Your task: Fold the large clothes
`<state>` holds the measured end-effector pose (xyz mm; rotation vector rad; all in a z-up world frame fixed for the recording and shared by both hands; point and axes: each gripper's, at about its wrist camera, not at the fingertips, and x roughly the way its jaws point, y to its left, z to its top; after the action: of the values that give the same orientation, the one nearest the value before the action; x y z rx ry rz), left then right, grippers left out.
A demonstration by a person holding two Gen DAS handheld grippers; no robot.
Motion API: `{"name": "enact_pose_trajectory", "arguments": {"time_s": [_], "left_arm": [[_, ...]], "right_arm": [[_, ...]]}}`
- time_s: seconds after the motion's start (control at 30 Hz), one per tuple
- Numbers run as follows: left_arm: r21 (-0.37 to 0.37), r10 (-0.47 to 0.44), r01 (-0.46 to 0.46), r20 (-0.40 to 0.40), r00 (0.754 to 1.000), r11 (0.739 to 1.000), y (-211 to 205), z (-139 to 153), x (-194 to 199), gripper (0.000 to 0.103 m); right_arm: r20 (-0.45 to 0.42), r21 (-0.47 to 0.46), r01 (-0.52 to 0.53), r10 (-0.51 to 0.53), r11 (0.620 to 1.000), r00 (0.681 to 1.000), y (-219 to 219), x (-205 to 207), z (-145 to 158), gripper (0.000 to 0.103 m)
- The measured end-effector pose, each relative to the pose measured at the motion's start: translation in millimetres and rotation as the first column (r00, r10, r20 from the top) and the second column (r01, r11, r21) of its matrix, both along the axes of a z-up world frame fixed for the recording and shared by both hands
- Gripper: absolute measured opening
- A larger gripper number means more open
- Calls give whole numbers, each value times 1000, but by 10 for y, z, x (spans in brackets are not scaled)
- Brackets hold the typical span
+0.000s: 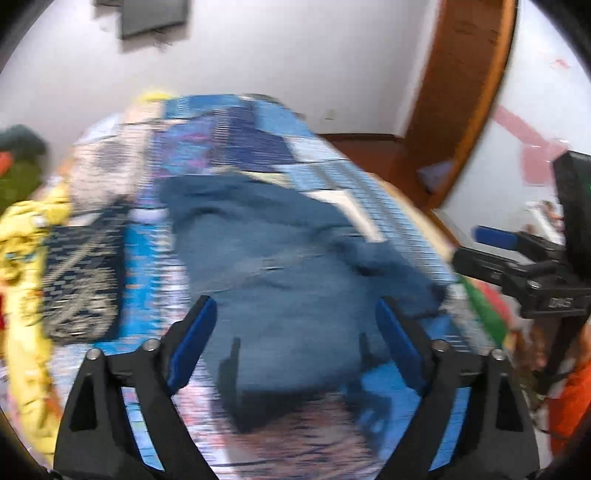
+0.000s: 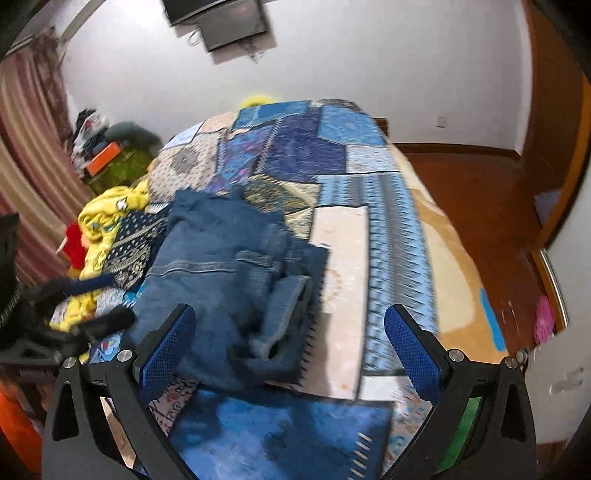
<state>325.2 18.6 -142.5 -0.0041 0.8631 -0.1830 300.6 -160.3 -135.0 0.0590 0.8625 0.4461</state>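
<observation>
A pair of blue denim jeans (image 2: 214, 266) lies crumpled and partly folded on the patchwork bedspread (image 2: 306, 147). In the left wrist view the jeans (image 1: 280, 266) are blurred and fill the middle. My left gripper (image 1: 295, 314) is open and empty just above the near part of the jeans. My right gripper (image 2: 290, 325) is open and empty, hovering over the jeans' near right edge by a leg cuff (image 2: 284, 314). The right gripper also shows at the right in the left wrist view (image 1: 517, 258), and the left gripper at the left in the right wrist view (image 2: 85, 302).
A yellow garment (image 2: 107, 218) and a dark patterned cloth (image 2: 133, 243) lie left of the jeans. A clutter pile (image 2: 99, 147) sits by the curtain (image 2: 29, 147). Wooden floor (image 2: 480, 192) lies right of the bed. A screen (image 2: 229, 22) hangs on the wall.
</observation>
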Motion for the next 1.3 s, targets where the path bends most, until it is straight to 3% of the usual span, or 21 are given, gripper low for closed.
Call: {"name": "enact_pose_trajectory", "arguments": {"time_s": [0.23, 0.43, 0.53, 0.7, 0.93, 1.13, 1.3], "left_arm": [[133, 104, -88, -119, 987, 987, 419, -531, -55, 90], [15, 134, -133, -126, 983, 991, 546, -773, -175, 96], [35, 119, -116, -120, 986, 993, 524, -753, -147, 96], [141, 73, -60, -87, 994, 988, 479, -552, -28, 96], [176, 87, -84, -8, 996, 981, 539, -290, 307, 96], [186, 89, -90, 13, 996, 978, 533, -260, 706, 96], [226, 97, -95, -1, 995, 970, 515, -432, 1032, 96]], "right_arm": [[-129, -84, -41, 30, 996, 991, 253, 200, -498, 101], [-235, 2, -7, 7, 1000, 972, -88, 193, -825, 103], [-275, 30, 13, -4, 999, 961, -156, 185, -845, 103], [-218, -32, -22, 14, 999, 976, -12, 175, -563, 103], [-117, -2, -79, 78, 997, 990, 193, 404, -190, 103], [-105, -10, -122, 120, 992, 987, 424, 690, -202, 103], [-147, -42, -165, 157, 985, 977, 566, 982, -377, 103]]}}
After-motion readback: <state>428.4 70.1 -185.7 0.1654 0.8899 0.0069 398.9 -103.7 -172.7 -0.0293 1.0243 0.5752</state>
